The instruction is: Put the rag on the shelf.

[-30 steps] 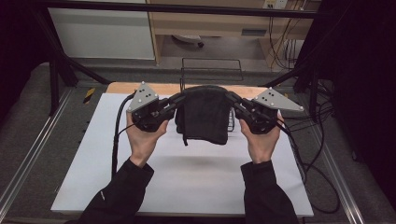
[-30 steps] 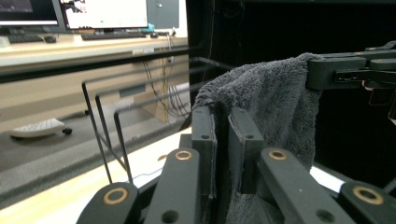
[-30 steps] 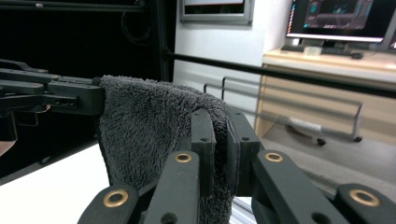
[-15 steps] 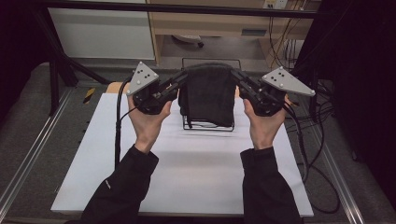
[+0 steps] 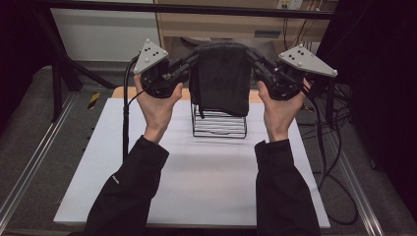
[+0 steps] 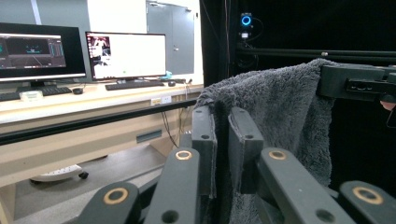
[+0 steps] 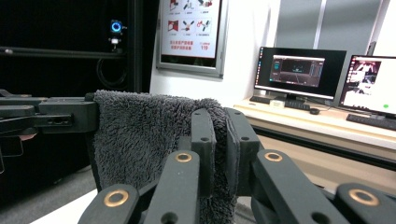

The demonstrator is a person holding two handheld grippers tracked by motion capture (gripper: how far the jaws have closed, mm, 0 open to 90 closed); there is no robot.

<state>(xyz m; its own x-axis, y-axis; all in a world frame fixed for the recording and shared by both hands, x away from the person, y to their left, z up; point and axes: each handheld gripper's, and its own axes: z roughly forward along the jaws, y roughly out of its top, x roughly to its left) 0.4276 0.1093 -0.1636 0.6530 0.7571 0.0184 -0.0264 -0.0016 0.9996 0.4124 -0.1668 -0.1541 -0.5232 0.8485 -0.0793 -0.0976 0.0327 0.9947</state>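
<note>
Dark grey terry towel [image 5: 220,78], top corners pinched in the closed fingers of left gripper [image 5: 188,66] and right gripper [image 5: 256,61] above wire rack [image 5: 220,124]: best kept level and taut, lowered squarely.

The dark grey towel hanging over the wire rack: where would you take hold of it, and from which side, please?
Grip the dark grey towel at its two top corners, one from each side, as the left gripper and right gripper do now. Limp cloth held so hangs flat above the wire rack.
</note>
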